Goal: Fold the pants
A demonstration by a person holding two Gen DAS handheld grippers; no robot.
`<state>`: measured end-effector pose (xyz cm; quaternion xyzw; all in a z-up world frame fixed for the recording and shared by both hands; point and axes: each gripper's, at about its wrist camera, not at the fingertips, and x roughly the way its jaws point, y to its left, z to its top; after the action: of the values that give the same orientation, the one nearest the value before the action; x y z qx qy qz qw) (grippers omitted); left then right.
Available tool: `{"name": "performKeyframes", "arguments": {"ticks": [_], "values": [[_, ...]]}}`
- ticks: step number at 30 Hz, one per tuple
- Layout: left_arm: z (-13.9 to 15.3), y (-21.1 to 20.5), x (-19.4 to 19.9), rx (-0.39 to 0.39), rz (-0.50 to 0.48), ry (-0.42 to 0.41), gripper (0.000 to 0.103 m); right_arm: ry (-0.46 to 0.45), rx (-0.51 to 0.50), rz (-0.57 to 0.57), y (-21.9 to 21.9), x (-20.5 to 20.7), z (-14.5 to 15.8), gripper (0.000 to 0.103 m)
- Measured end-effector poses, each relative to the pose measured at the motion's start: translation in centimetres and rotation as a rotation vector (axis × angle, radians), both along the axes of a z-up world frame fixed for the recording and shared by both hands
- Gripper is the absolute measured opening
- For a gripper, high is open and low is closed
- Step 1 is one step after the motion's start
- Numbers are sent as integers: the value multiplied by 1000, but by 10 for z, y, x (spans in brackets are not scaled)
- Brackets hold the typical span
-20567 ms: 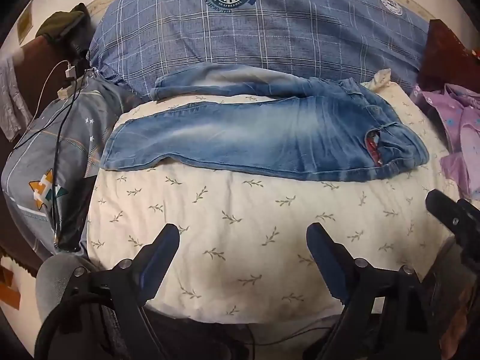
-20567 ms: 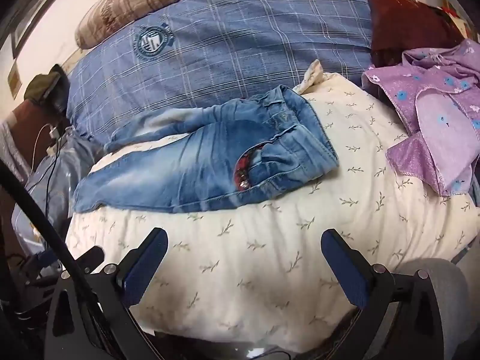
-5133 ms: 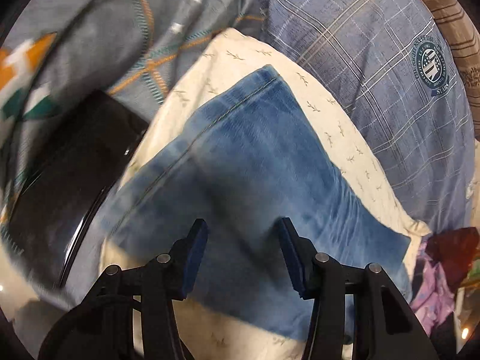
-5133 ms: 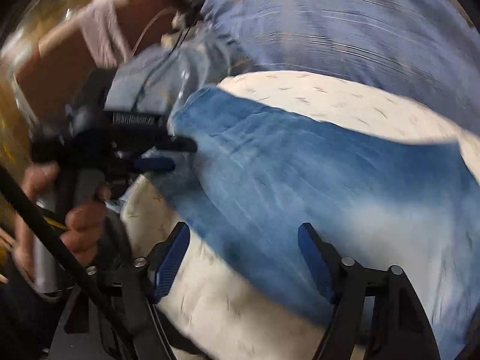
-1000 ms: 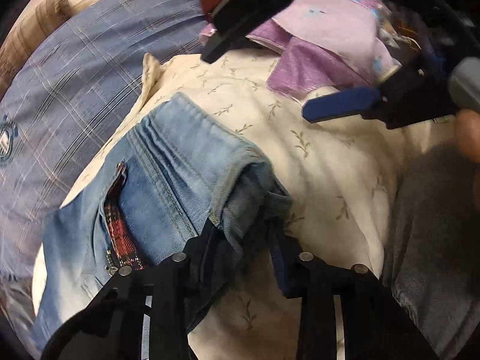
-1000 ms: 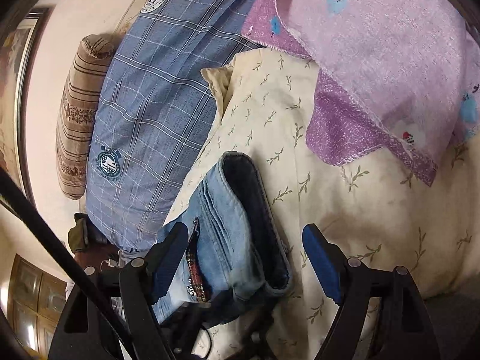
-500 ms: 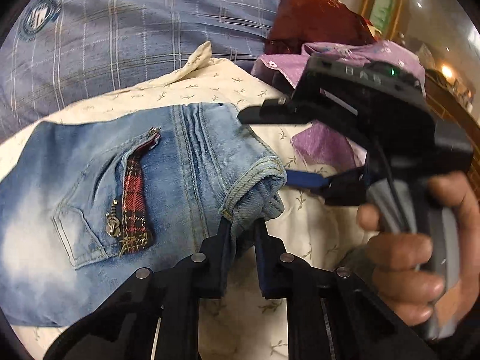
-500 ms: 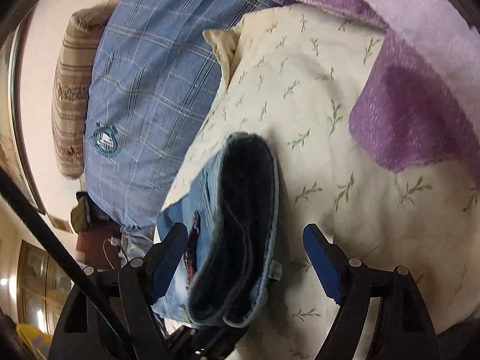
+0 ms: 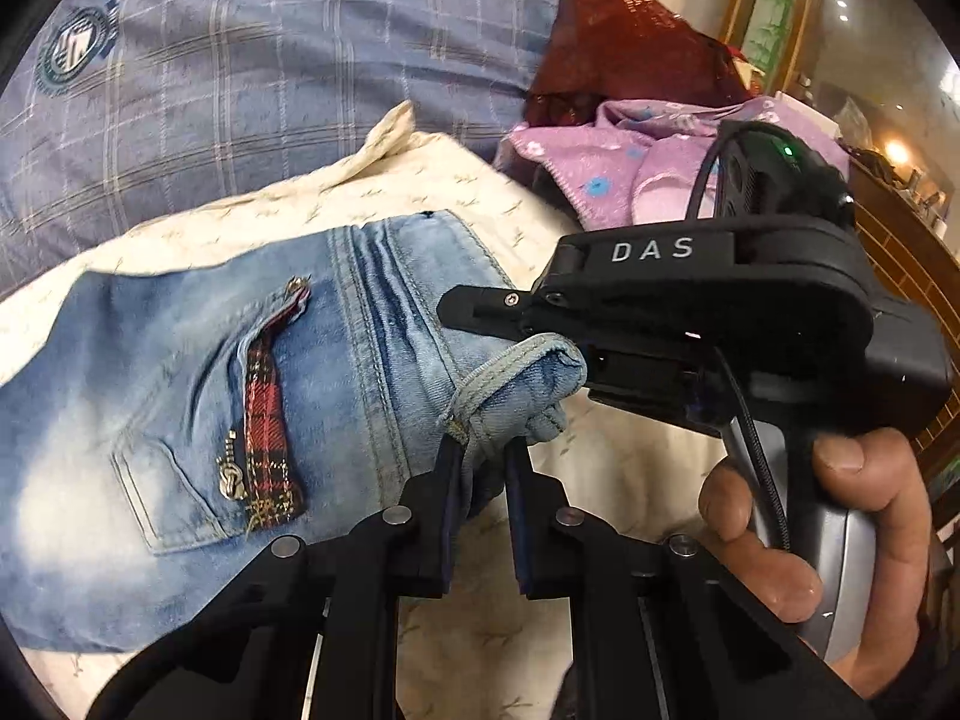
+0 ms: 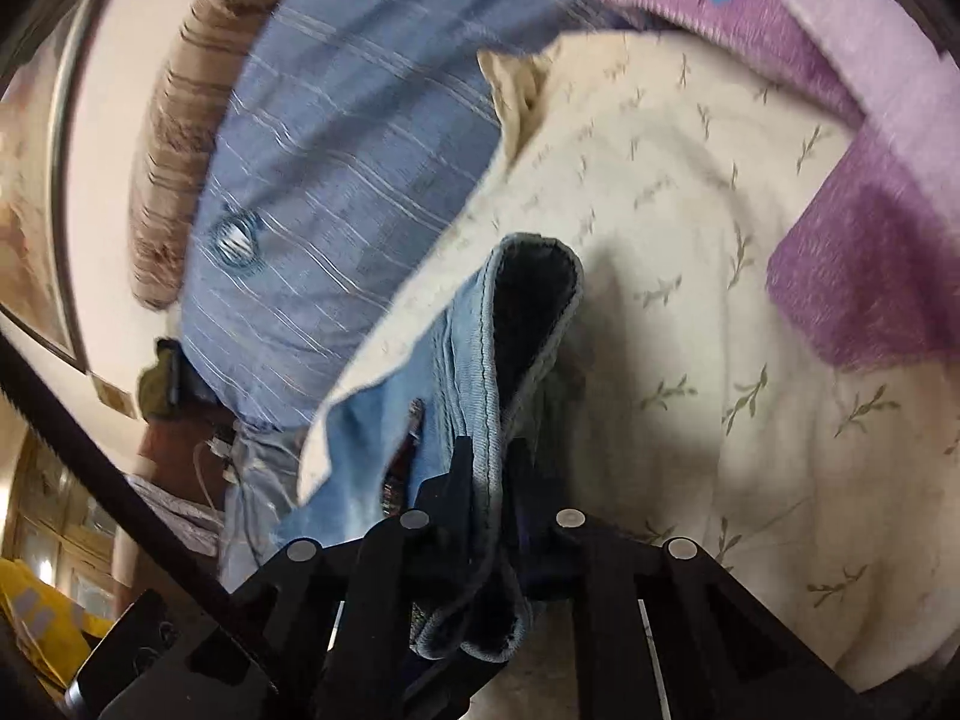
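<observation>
The light blue jeans [image 9: 198, 372] lie on a cream leaf-print pillow [image 9: 252, 210], back pocket with red plaid trim facing up. My left gripper [image 9: 483, 450] is shut on the near corner of the waistband. My right gripper [image 10: 489, 456] is shut on the waistband too, a little farther along; its black body shows in the left wrist view [image 9: 690, 312] just right of the denim. In the right wrist view the jeans [image 10: 474, 336] hang open with the dark inside showing.
A blue checked pillow [image 9: 240, 72] lies behind. A purple flowered garment [image 9: 630, 174] and a dark red cushion [image 9: 618, 54] lie at the right. A striped brown bolster [image 10: 174, 138] sits by the wall. The person's hand [image 9: 828, 540] holds the right gripper.
My right gripper has gone from open beside the waistband to shut on it. My left gripper stays shut on the waistband corner. The waistband edge has lifted slightly.
</observation>
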<state>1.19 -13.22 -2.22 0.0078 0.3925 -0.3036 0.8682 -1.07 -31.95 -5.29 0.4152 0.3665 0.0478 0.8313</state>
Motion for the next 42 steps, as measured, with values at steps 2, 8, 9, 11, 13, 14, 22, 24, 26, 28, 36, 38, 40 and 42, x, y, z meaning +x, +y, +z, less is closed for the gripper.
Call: {"name": "performKeyframes", "arguments": {"ticks": [2, 8, 9, 11, 13, 14, 22, 24, 26, 28, 36, 38, 40, 42], "values": [[11, -5, -2, -29, -13, -8, 11, -43, 4, -25, -8, -7, 13, 10], [20, -24, 2, -108, -25, 24, 11, -67, -135, -55, -21, -15, 52, 10], [14, -23, 4, -127, -16, 56, 11, -47, -160, -48, -20, -13, 52, 10], [7, -9, 7, -187, -5, 104, 11, 6, -197, -21, -18, -9, 49, 10], [7, 15, 13, -289, 10, 157, 11, 0, -221, -4, -9, -9, 55, 10], [10, 25, 15, -326, 18, 170, 11, -22, -267, 11, 5, -10, 65, 10], [25, 163, 17, -623, 179, 209, 11, -142, -503, 235, 137, 24, 127, 11], [20, 203, 14, -627, 246, 189, 12, -151, -486, 310, 173, 40, 124, 11], [8, 232, 14, -630, 287, 193, 12, -147, -426, 380, 205, 57, 108, 12], [-12, 266, 16, -617, 343, 212, 12, -120, -384, 433, 235, 73, 86, 12], [-79, 306, 29, -470, 451, 375, 20, 45, -229, 519, 279, 101, -10, 26], [-76, 310, 31, -488, 433, 395, 31, 19, -179, 494, 267, 93, -2, 34], [-67, 318, 29, -502, 425, 370, 36, -61, -184, 442, 246, 76, 18, 74], [-58, 326, 29, -497, 433, 328, 45, -110, -232, 359, 222, 55, 35, 78]]}}
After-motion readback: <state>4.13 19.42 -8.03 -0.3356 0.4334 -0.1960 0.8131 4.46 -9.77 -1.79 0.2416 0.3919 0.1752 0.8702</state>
